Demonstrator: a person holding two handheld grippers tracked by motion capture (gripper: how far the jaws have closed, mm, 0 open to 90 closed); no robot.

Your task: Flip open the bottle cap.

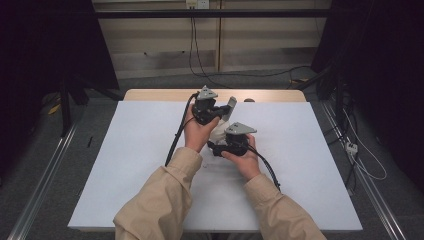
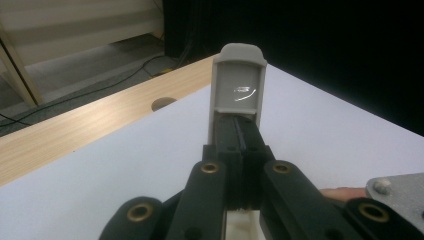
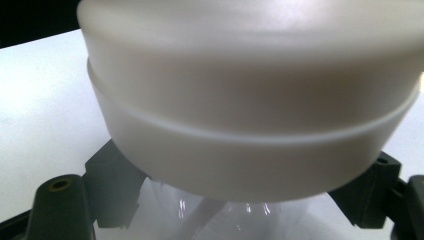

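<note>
Left gripper [image 1: 220, 111] raised over the far middle of the white table [image 1: 125, 165], jaws clamped on a grey lever piece [image 2: 238, 85] standing upright, right gripper [image 1: 216, 146] just beside it, jaws spread around a white round cap [image 3: 250, 115] of a clear container, both held above the tabletop

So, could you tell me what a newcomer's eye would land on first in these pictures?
Probably the two hands meeting mid-table over the white sheet, each with its tongs. The left tongs are shut on a grey flat piece that stands up from their tips. In the right gripper view, a whitish round container looms close, seated between the right tongs, with something clear and shiny below it.
</note>
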